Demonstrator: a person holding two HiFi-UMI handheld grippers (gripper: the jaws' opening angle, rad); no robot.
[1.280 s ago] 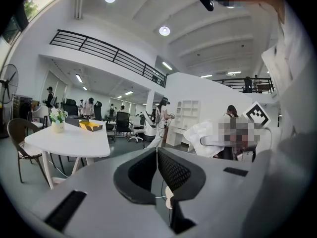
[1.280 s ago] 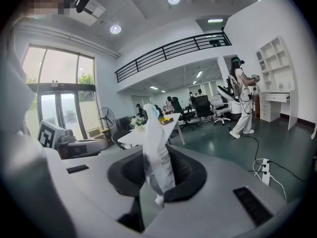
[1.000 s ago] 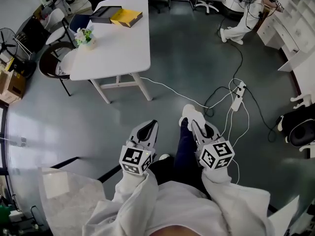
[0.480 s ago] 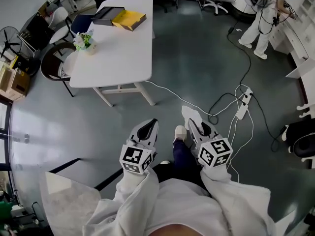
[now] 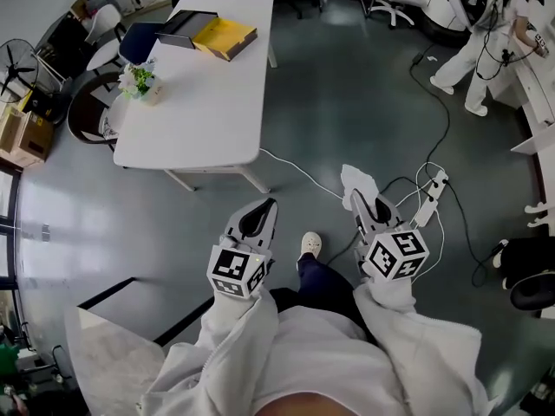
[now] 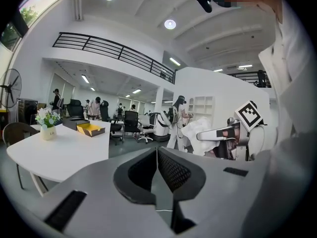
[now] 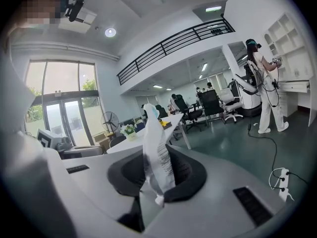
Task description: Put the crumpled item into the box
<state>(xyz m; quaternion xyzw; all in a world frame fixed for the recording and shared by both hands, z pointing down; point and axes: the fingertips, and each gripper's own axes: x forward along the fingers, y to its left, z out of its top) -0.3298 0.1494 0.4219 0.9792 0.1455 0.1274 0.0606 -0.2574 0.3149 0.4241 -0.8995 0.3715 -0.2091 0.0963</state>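
Observation:
My right gripper (image 5: 365,201) is shut on a crumpled white wrapper (image 5: 356,180), held over the grey floor. In the right gripper view the wrapper (image 7: 156,148) stands upright between the pads, with printed lines on it. My left gripper (image 5: 259,217) is shut with nothing in it, level with the right one; its jaws (image 6: 157,150) meet at the tips. A yellow open box (image 5: 225,37) lies beside a dark tray (image 5: 186,25) at the far end of the white table (image 5: 204,102). In the left gripper view the wrapper (image 6: 194,131) shows at the right.
Cables and a power strip (image 5: 435,185) lie on the floor right of my right gripper. A flower pot (image 5: 139,82) stands on the table, chairs (image 5: 87,111) at its left. A person (image 5: 486,46) in white stands far right. Cardboard boxes (image 5: 19,137) sit far left.
I have walked forward: the table has drifted closer and leftward in the head view. My right gripper with the wrapper has shifted right. Both grippers keep their state.

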